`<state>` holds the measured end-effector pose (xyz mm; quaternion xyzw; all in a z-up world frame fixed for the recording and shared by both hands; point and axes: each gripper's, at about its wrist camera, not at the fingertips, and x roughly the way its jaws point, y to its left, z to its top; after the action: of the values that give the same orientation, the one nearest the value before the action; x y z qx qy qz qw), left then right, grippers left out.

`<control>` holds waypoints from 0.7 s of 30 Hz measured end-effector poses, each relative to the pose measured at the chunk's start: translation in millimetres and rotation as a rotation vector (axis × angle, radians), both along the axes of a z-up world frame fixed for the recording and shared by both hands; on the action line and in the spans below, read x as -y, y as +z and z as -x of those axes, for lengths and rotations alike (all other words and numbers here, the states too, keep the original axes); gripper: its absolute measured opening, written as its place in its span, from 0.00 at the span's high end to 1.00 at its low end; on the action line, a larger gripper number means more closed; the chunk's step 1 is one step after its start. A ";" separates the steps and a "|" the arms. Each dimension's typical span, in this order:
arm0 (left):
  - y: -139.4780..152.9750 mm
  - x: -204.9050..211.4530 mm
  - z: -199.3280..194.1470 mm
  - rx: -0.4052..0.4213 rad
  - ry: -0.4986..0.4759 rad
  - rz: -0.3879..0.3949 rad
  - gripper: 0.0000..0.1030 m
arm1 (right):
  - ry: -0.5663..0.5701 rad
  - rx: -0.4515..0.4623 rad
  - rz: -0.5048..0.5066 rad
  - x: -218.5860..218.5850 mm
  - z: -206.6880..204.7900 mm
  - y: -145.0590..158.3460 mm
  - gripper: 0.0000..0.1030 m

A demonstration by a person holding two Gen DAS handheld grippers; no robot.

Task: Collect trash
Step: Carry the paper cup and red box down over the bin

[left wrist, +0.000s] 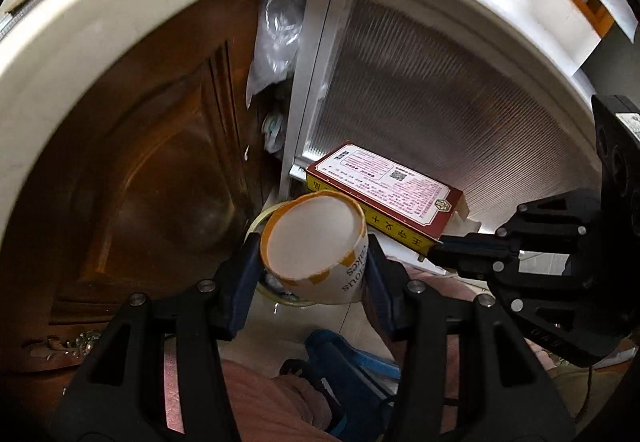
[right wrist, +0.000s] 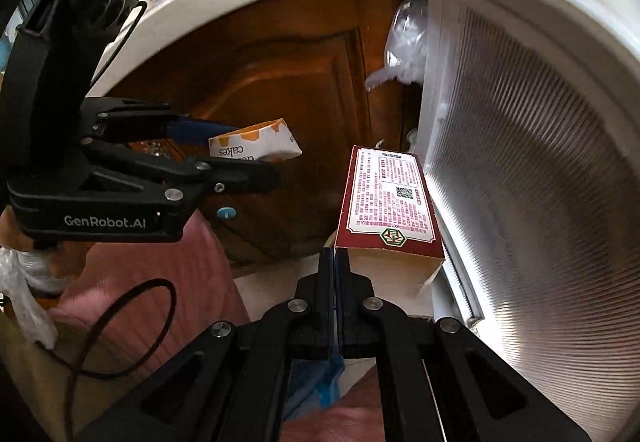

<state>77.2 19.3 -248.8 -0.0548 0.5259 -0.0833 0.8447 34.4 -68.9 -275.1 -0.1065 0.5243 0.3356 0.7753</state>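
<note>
Left gripper (left wrist: 314, 262) clamps empty paper cup (left wrist: 316, 246); right gripper (right wrist: 334, 262) pinches red carton (right wrist: 386, 201) flap; logo on left gripper's body readable only from right wrist.

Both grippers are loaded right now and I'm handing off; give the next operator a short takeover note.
Left gripper: clamped on the white and orange paper cup, cup lying on its side, open mouth toward the camera.
Right gripper: shut on a corner of the red carton.
Both items are held in the air, in front of the wooden cabinet door and the ribbed panel.
Done: both pieces picked up.
Left: drop them in a bin; none is clearly visible.
</note>
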 end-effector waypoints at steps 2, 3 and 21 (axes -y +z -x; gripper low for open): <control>-10.0 -1.1 -2.8 -0.021 0.003 0.001 0.55 | 0.003 -0.013 0.011 -3.3 -8.8 -7.6 1.00; -14.4 -2.1 -4.2 -0.030 0.004 0.000 0.55 | 0.004 -0.021 0.014 -2.7 -16.4 -12.0 1.00; -130.9 -0.6 -52.5 -0.279 0.017 0.015 0.55 | -0.035 -0.202 0.145 -6.3 -75.8 -134.9 1.00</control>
<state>129.7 19.9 -379.7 -0.0766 0.6372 -0.0719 0.7635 110.2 -62.6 -410.0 -0.1189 0.6244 0.2922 0.7146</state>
